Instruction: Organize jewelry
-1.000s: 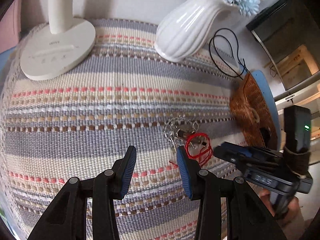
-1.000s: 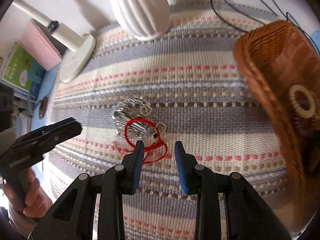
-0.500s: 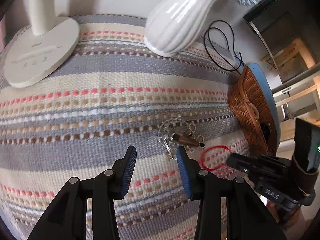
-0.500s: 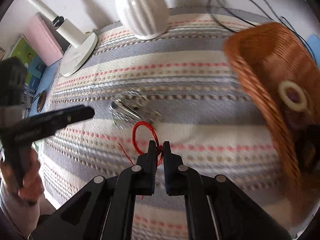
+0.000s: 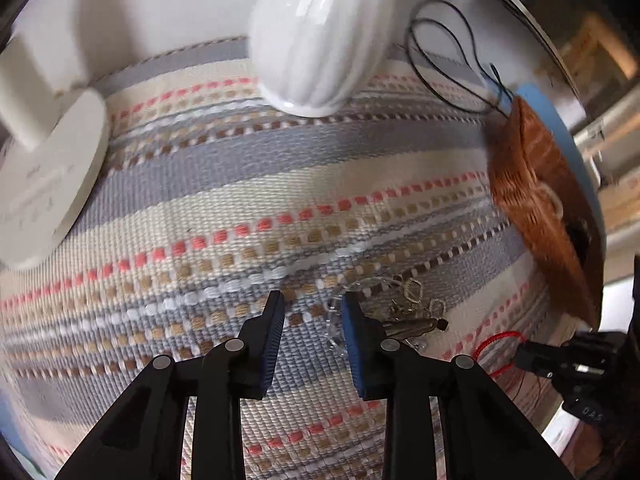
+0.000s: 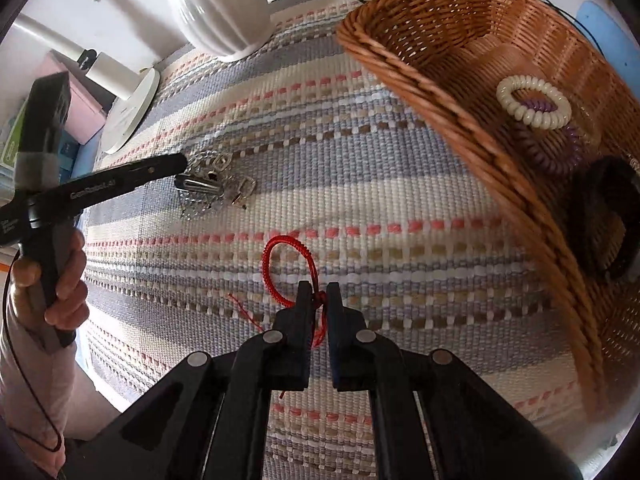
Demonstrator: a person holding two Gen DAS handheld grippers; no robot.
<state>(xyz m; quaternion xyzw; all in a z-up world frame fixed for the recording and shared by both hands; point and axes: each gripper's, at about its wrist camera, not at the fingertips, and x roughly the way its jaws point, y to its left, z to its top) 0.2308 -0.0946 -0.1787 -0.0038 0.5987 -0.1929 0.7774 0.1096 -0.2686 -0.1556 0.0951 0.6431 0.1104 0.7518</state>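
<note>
My right gripper (image 6: 319, 298) is shut on a red cord bracelet (image 6: 280, 264) and holds it just above the striped cloth, left of the wicker basket (image 6: 460, 92). The bracelet also shows in the left wrist view (image 5: 498, 342). A pile of silver jewelry with a metal clip (image 6: 208, 186) lies on the cloth; in the left wrist view the pile (image 5: 404, 312) sits just right of my open, empty left gripper (image 5: 312, 312). The basket holds a cream coil hair tie (image 6: 534, 100), a purple one (image 6: 552, 152) and a dark item (image 6: 604, 216).
A white ribbed vase (image 5: 320, 36) stands at the back of the striped cloth (image 5: 240, 184). A white lamp base (image 5: 48, 176) is at the left. A black cable (image 5: 448, 48) loops behind the basket (image 5: 536, 216). The table edge is close on the right.
My right gripper has closed on the red bracelet, pulled it away from the silver pile and carried it toward the basket. My left gripper has moved forward up to the pile, still open.
</note>
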